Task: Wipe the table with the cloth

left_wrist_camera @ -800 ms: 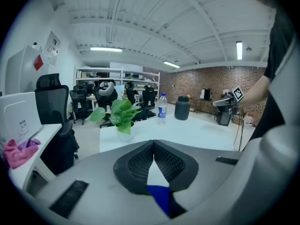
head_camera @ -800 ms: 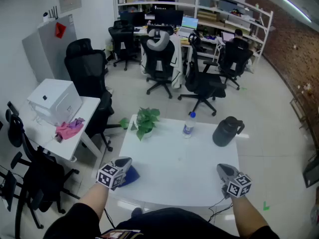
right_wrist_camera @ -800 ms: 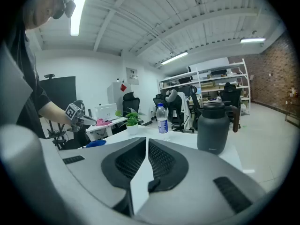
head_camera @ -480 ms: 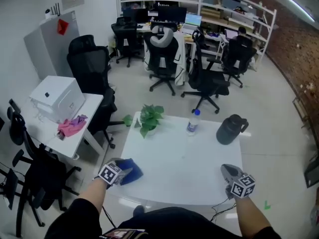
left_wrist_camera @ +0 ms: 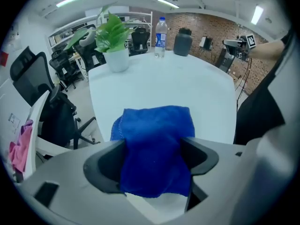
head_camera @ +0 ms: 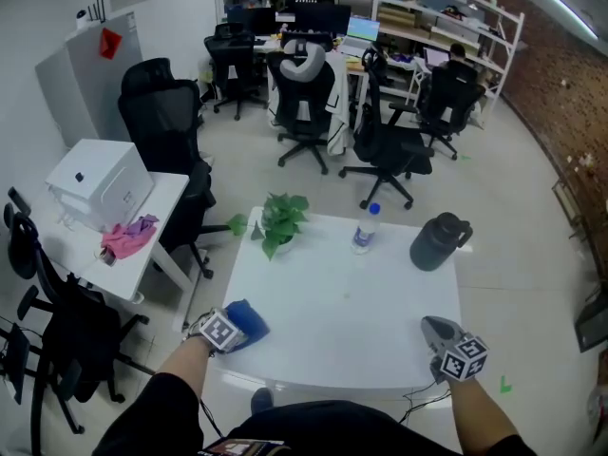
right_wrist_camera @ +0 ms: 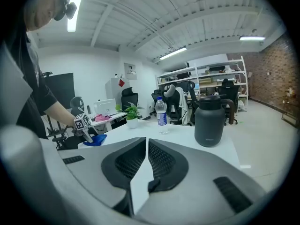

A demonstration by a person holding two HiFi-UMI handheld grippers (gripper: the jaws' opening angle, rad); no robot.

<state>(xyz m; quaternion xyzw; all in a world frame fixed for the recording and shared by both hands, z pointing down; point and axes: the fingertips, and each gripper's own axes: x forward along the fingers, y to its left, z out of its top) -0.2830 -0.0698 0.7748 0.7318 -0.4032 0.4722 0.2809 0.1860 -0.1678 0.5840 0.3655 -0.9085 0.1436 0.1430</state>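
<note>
A blue cloth (head_camera: 250,318) lies crumpled at the front left corner of the white table (head_camera: 351,321). My left gripper (head_camera: 236,325) reaches in over that corner. In the left gripper view its jaws stand wide, one on each side of the cloth (left_wrist_camera: 157,139), and I see no squeeze on it. My right gripper (head_camera: 430,327) hovers at the table's front right edge. In the right gripper view it (right_wrist_camera: 145,142) is shut with nothing between its pads, and the cloth (right_wrist_camera: 96,139) shows far off on the left.
A potted plant (head_camera: 280,221), a water bottle (head_camera: 362,230) and a black jug (head_camera: 435,243) stand along the table's far side. A side table (head_camera: 157,218) to the left carries a white box and a pink rag. Office chairs fill the room beyond.
The left gripper has drawn back a little toward the table's corner, so more of the blue cloth shows in front of it. The right gripper has hardly moved.
</note>
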